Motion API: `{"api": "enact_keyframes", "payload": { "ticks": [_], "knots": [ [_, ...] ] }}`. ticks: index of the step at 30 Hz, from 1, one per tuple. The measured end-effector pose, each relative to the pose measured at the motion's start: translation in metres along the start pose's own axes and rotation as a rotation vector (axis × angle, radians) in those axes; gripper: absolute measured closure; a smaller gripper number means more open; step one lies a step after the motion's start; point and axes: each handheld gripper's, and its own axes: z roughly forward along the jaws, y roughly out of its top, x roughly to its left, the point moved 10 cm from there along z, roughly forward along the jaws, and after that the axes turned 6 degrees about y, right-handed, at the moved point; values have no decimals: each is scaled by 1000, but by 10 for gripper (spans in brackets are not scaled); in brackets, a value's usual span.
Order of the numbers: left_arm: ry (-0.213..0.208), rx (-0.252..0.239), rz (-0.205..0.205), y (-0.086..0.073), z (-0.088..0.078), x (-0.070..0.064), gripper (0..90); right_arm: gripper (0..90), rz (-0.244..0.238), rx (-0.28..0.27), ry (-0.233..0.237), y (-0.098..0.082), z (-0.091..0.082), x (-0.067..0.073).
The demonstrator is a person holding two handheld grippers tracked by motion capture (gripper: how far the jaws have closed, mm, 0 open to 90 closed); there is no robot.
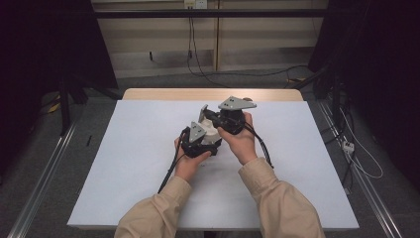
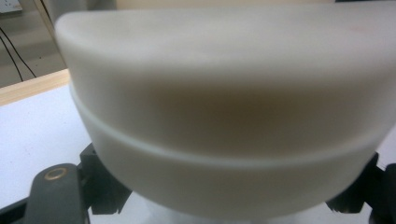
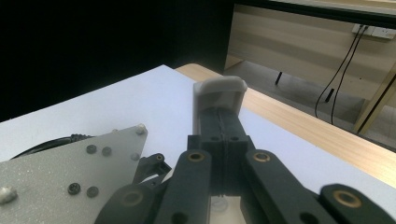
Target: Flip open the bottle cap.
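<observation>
A cream rounded case (image 2: 224, 116) with a seam around its middle sits very close in the left gripper view and hides the jaw tips. From above it is a small white shape (image 1: 212, 133) at the front of my left gripper (image 1: 210, 140), which looks shut on it. My right gripper (image 1: 203, 113) lies just behind and to the right, its grey plate (image 1: 236, 103) on top. In the right gripper view its black jaws are pressed together up to the white tips (image 3: 219, 93), shut with nothing between them. The left gripper's grey plate (image 3: 70, 177) lies beside them.
Both hands meet over the middle of a white sheet (image 1: 148, 163) on a wooden table (image 1: 163, 94). Black cables (image 1: 171, 168) trail back from the grippers. Dark frames, metal rails (image 1: 44, 173) and floor cables surround the table.
</observation>
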Motion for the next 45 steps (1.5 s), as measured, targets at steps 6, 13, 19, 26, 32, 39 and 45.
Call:
{"api": "enact_keyframes", "payload": {
  "ticks": [6, 13, 19, 26, 32, 39, 45],
  "knots": [
    [-2, 2, 1, 0, 0, 0, 186, 900, 1, -2, -1, 1, 1, 0],
    [-4, 0, 8, 0, 0, 0, 186, 900, 0, 0, 1, 2, 3, 0],
    [0, 1, 1, 0, 0, 0, 186, 900, 0, 1, 1, 3, 4, 0],
    [0, 1, 0, 0, 0, 0, 186, 900, -5, 3, 3, 4, 6, 0],
    [3, 1, 12, 0, 0, 1, 186, 900, -3, 4, 6, 5, 8, 0],
    [-1, 5, 15, 0, 0, 1, 186, 900, 0, 3, 8, 6, 11, 0],
    [-2, 4, 14, 0, 0, 1, 186, 900, 3, 3, 8, 6, 13, 0]
  ]
}}
